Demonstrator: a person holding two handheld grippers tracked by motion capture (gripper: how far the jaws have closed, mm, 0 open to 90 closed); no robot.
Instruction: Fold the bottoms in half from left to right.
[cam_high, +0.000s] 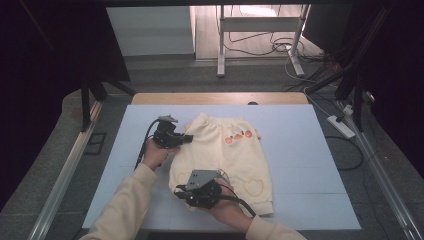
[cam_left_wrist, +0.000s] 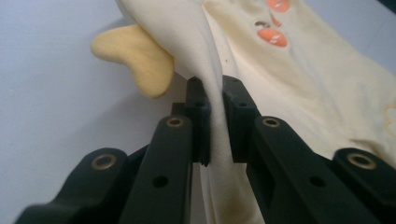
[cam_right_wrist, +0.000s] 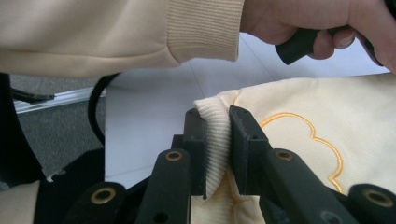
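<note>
A pale blue-white sheet covers the desk (cam_high: 300, 150), which stands on grey flooring with dark frame posts at both sides and a tangle of cables beyond its far edge. On the sheet, just left of centre, lies a small pair of cream trousers (cam_high: 235, 160), waistband towards the far side and legs towards the person.

The left hand-held gripper (cam_high: 186, 138) is closed on a fold of thin fabric at the trousers' left edge near the waist; in the left gripper view the cloth (cam_left_wrist: 212, 116) is squeezed into a narrow ridge between the black jaws. The right hand-held gripper (cam_high: 181, 192) is clamped on the ribbed cuff (cam_right_wrist: 215, 140) of the near left leg, the knit bulging over the pads.

The garment looks light, soft and limp: a fine, matte knit that drapes and wrinkles rather than holding a shape, so it should sag between two grips and need pulling taut. Hems, cuffs and the waistband are thicker and probably the surest places to hold; the smooth body cloth could slide out of a shallow pinch. Decoration includes orange stitched motifs (cam_high: 238, 136) near the waist, heart-shaped outlines (cam_high: 254, 186) embroidered on the legs, and a padded yellow flap (cam_left_wrist: 135, 58) at the side.
</note>
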